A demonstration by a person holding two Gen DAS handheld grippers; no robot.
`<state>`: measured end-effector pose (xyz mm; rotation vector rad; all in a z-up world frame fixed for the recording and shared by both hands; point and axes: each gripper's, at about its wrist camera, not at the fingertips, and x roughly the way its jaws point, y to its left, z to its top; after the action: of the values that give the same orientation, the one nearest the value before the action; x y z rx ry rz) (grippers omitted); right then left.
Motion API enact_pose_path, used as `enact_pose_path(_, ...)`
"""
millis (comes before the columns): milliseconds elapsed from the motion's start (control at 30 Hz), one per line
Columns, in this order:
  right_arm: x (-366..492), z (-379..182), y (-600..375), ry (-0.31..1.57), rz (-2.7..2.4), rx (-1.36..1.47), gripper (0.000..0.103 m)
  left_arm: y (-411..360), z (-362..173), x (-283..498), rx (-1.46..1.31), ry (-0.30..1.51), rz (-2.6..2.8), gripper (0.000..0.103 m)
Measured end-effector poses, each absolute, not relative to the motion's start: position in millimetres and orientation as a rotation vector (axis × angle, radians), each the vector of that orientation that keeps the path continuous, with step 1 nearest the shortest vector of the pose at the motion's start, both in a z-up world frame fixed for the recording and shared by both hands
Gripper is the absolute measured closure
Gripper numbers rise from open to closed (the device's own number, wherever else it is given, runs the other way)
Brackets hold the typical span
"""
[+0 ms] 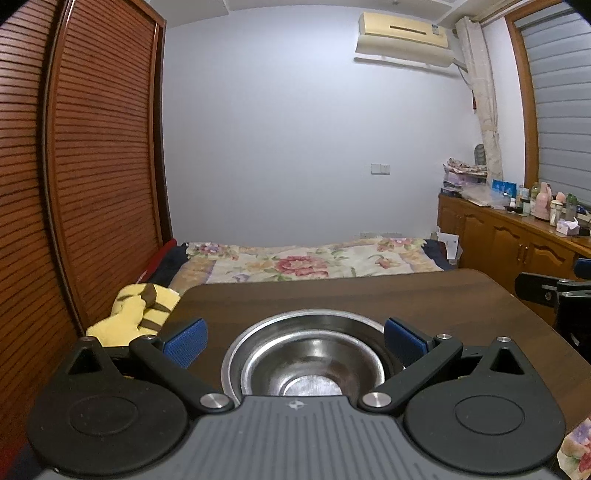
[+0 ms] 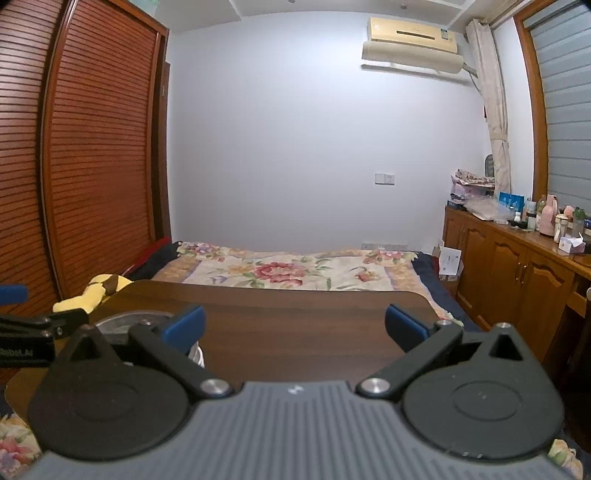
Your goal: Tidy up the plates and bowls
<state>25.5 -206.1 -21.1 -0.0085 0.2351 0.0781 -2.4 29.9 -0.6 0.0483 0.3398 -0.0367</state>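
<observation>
1. Bowls first: a steel bowl (image 1: 308,363) sits on the dark wood surface (image 1: 369,299), right between the blue pads of the left tongs (image 1: 295,338). It looks like it's nested in a second, wider metal bowl or plate, since there's an extra rim around it, but I can't tell which.
2. Left tongs are spread wide, one pad on either side of the bowl. Pads look just beside the rim, not clamped on it. Nothing held.
3. Right tongs (image 2: 295,325) are also wide open, with only bare surface (image 2: 295,325) between the pads. Nothing held there either.
4. From the right wrist view, the metal rim (image 2: 136,319) of that bowl stack shows to the left of the right tongs, partly hidden behind its left finger. Something white (image 2: 197,356) peeks out just below that finger, too hidden to say what it is.
5. Each pair of tongs catches the other at the frame edge: the right one shows at the far right of the left view, the left one at the far left of the right view.
6. Beyond the far edge of the surface is a bed with a floral blanket (image 1: 306,264). A yellow striped cloth (image 1: 136,310) is off to the left of the left tongs, by the surface's corner.
7. Slatted wooden wardrobe doors (image 1: 92,166) are on the left, a cluttered wooden cabinet (image 2: 517,254) is on the right, and an air conditioner (image 1: 402,35) is up on the wall.
</observation>
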Motion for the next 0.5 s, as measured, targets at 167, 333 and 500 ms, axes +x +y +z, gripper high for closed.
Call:
enact_pose_path(167, 23.8, -27.8, -203.4, 0.249, 0.073, -0.018, 0.000, 31.6, -7.6, -0.1, 0.052, 0.352, -0.030, 0.000)
enact_pose_path(333, 23.7, -33.6, -204.4, 0.256, 0.072, -0.014, 0.000, 32.1, -12.7, -0.3, 0.053, 0.357, -0.023, 0.000)
enact_pose_path(500, 22.0, -38.4, -204.9, 0.255, 0.074, -0.010, 0.000, 32.3, -18.9, 0.4, 0.057, 0.361, -0.019, 0.000)
